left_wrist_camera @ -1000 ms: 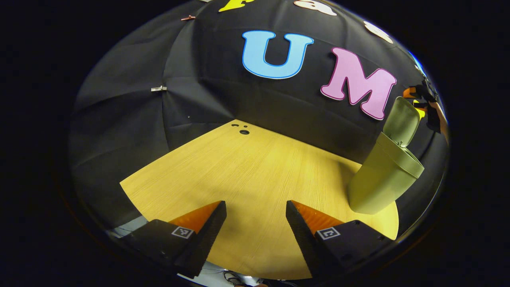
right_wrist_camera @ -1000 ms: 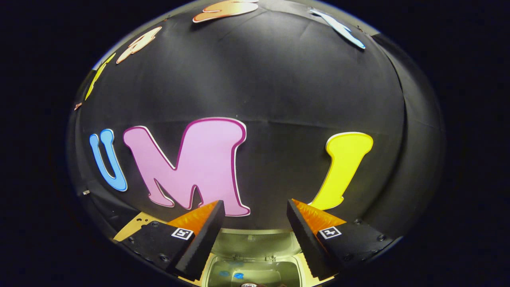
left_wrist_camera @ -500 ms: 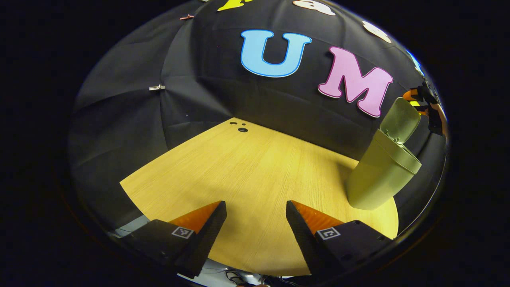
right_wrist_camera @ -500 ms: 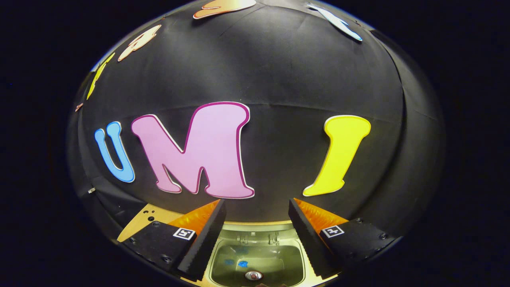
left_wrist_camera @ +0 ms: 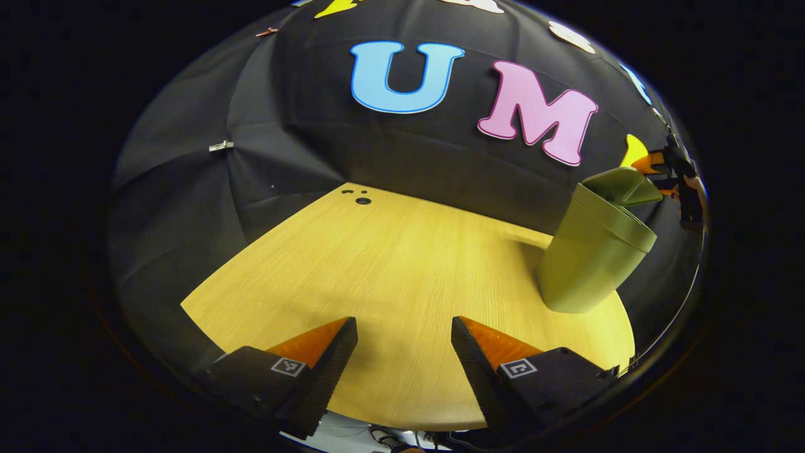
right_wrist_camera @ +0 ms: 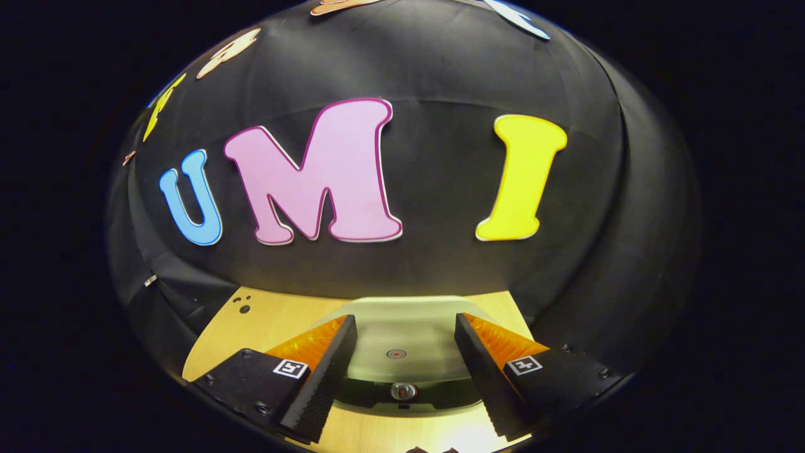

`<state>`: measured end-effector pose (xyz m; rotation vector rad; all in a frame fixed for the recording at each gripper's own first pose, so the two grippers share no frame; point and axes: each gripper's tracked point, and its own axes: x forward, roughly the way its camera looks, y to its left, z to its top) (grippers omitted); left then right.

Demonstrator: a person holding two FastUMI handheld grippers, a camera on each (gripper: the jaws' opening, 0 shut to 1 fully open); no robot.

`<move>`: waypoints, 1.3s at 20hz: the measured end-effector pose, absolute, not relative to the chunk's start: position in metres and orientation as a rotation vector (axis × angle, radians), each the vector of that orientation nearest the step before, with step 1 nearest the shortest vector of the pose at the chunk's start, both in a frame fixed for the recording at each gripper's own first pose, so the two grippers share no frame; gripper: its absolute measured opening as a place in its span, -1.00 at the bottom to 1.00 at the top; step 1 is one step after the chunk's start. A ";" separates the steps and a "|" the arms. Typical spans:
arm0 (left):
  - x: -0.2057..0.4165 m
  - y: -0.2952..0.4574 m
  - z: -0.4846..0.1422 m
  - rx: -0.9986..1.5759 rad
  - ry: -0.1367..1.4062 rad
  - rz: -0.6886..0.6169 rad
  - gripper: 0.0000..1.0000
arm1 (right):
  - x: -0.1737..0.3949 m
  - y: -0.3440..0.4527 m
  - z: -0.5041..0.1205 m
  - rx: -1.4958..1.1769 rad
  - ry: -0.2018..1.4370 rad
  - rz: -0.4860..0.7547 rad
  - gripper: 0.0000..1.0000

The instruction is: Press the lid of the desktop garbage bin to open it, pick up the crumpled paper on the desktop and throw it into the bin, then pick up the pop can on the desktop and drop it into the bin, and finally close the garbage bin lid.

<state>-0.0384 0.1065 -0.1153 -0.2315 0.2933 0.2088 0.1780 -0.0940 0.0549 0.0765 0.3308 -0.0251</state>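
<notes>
A: Where does the task stand?

B: At its last step, by my judgement. The olive-green plastic desktop bin (left_wrist_camera: 591,264) stands on the pale wood-grain desktop (left_wrist_camera: 402,264) near the black cloth wall. Its hinged green lid (right_wrist_camera: 402,333) is tilted low over the mouth, neither upright nor fully shut. In the left gripper view a wedge of gap shows beneath the lid; in the right gripper view a dark slit lies under its front edge.

A: And the grippers?

B: My right gripper (right_wrist_camera: 402,371) hangs just over the lid, jaws spread apart and grasping nothing. My left gripper (left_wrist_camera: 402,371) is likewise released, fingers wide, low over bare desktop, well apart from the bin.

A: The paper and the can?

B: I see no crumpled paper and no pop can on the desktop, so I judge both are in the bin. What is left is pressing the lid down until it latches.

A: What is unclear?

B: The bin's inside is hidden by the lid. Whether my right fingers touch the lid I cannot tell. The small round mark on the lid (right_wrist_camera: 396,353) and the round part at the front rim (right_wrist_camera: 403,391) are too small to identify.
</notes>
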 end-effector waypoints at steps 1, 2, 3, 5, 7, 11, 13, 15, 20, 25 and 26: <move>-0.038 0.105 -0.115 -0.217 0.297 0.200 0.92 | 0.173 -0.093 0.043 0.080 0.345 -0.030 0.96; -0.038 0.102 -0.115 -0.206 0.302 0.192 0.92 | 0.170 -0.093 0.032 0.086 0.358 -0.031 0.98; -0.037 0.100 -0.114 -0.196 0.306 0.184 0.92 | 0.168 -0.093 0.023 0.094 0.369 -0.033 0.97; -0.035 0.097 -0.113 -0.175 0.313 0.171 0.92 | 0.163 -0.092 0.008 0.119 0.388 -0.040 0.99; -0.035 0.094 -0.112 -0.162 0.316 0.161 0.92 | 0.161 -0.095 -0.001 0.140 0.386 -0.053 0.99; -0.031 0.089 -0.113 -0.155 0.328 0.145 0.92 | 0.155 -0.095 -0.010 0.080 0.366 -0.070 0.98; -0.030 0.087 -0.114 -0.146 0.335 0.136 0.92 | 0.156 -0.094 -0.008 0.022 0.341 -0.068 0.99; -0.028 0.084 -0.115 -0.131 0.339 0.126 0.92 | 0.155 -0.092 -0.009 0.043 0.321 -0.073 0.99; -0.026 0.074 -0.113 -0.110 0.333 0.099 0.92 | 0.155 -0.091 -0.019 0.020 0.288 -0.099 1.00; -0.019 0.064 -0.097 -0.116 0.294 0.068 0.93 | 0.153 -0.089 -0.010 0.039 0.230 -0.085 0.99; -0.018 0.063 -0.092 -0.119 0.283 0.064 0.93 | 0.152 -0.090 -0.008 0.039 0.228 -0.086 0.99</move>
